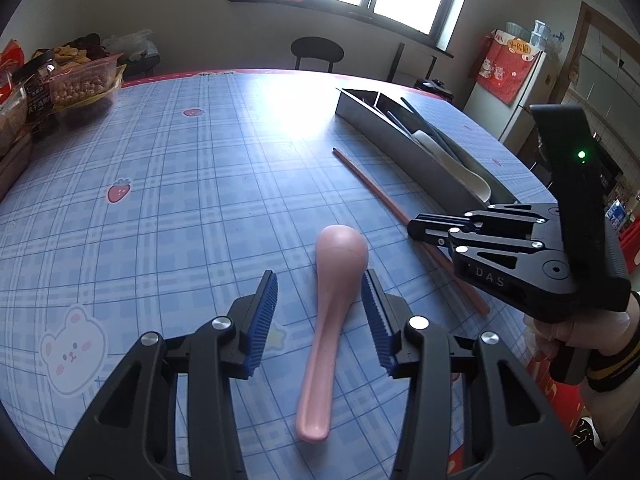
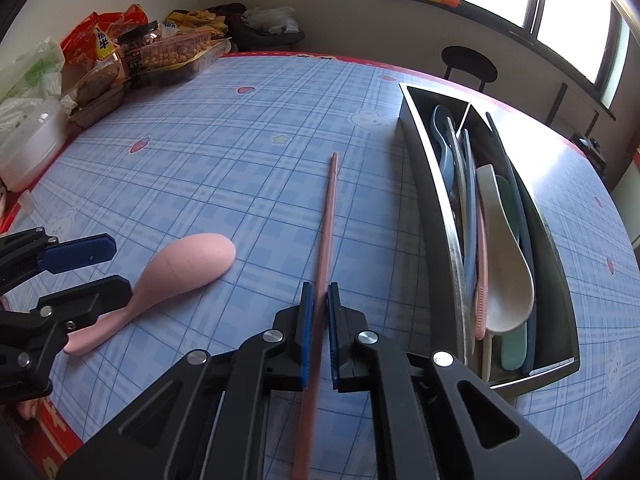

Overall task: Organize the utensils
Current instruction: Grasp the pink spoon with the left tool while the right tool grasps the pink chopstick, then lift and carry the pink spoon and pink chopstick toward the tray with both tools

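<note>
Right wrist view first: a long grey metal organizer tray [image 2: 560, 264] sits on the blue plaid tablecloth [image 2: 224, 152], split lengthwise into two compartments. The nearer compartment carries a blue spoon [image 2: 442, 148] and some slim blue and silvery handles I cannot count one by one. The farther one holds a white plastic spoon [image 2: 506, 264], a mint-green spoon [image 2: 514, 350] poking out beneath it, and dark chopsticks along the outer wall. A pink ribbed handle [image 2: 481, 304] lies among them, close to the divider.

Out on the cloth, two loose pieces: one pink plastic soup spoon [image 2: 188, 264] and one long pink chopstick [image 2: 326, 236], well apart from each other, the chopstick nearer the tray.

Now the jaws. The right gripper [image 2: 319, 300] is clenched tight on that pink chopstick, blue pads pressed against its sides, the stick running straight out ahead across the table.

Over in the left wrist view, the left gripper [image 1: 320, 284] stands about half open, straddling the pink spoon's neck. The right-hand pad [image 1: 376, 312] sits just beside the handle; the left pad is clear of it. Nothing gripped there.

Snack packets and plastic tubs [image 2: 120, 56] crowd the far corner.
</note>
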Available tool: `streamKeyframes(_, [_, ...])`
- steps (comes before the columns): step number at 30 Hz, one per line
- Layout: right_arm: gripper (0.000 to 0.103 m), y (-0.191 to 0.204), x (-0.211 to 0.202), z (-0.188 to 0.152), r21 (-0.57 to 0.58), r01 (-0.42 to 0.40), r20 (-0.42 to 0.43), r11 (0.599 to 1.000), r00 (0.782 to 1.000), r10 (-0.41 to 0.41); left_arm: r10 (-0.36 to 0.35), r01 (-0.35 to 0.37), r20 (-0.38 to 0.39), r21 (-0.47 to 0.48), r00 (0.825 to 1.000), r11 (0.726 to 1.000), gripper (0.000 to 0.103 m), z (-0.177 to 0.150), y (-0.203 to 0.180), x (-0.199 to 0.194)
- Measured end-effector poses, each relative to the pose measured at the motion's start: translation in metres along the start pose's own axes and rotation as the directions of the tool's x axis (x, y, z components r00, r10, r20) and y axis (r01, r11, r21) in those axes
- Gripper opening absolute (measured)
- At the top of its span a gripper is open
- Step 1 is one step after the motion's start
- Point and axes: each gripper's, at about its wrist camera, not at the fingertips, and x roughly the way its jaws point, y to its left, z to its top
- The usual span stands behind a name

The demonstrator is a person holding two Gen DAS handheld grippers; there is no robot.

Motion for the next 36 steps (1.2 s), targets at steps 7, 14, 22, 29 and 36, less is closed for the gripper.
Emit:
streamKeyframes(7, [0.007, -0.002, -0.005, -0.007, 0.007, -0.064, 0.008, 0.998, 0.998, 0.064, 0.042, -0.040, -0.067, 0.031, 0.997, 0.999, 0.045, 0.002, -0.006, 0.019])
streamKeyframes(14, [0.007, -0.007, -0.007, -0.012, 0.021, -0.103, 0.035, 0.994, 0.994, 0.102, 0.051, -0.050, -0.074, 0.019, 0.996, 0.999, 0.045, 0.011, -0.004, 0.027])
streamKeyframes(22, [0.007, -0.011, -0.007, -0.014, 0.028, -0.133, 0.048, 0.991, 0.990, 0.131, 0.083, -0.082, -0.079, 0.014, 0.993, 0.997, 0.034, 0.018, -0.012, 0.035])
streamKeyframes(29, [0.007, -0.010, -0.007, -0.015, 0.020, -0.159, 0.050, 0.987, 0.986, 0.158, 0.091, -0.089, -0.074, 0.038, 0.993, 0.995, 0.033, 0.014, -0.021, 0.030])
streamKeyframes(36, [0.007, -0.008, -0.007, -0.015, 0.007, -0.188, 0.048, 0.982, 0.981, 0.187, 0.092, -0.083, -0.070, 0.116, 0.993, 0.990, 0.021, 0.003, -0.040, 0.024])
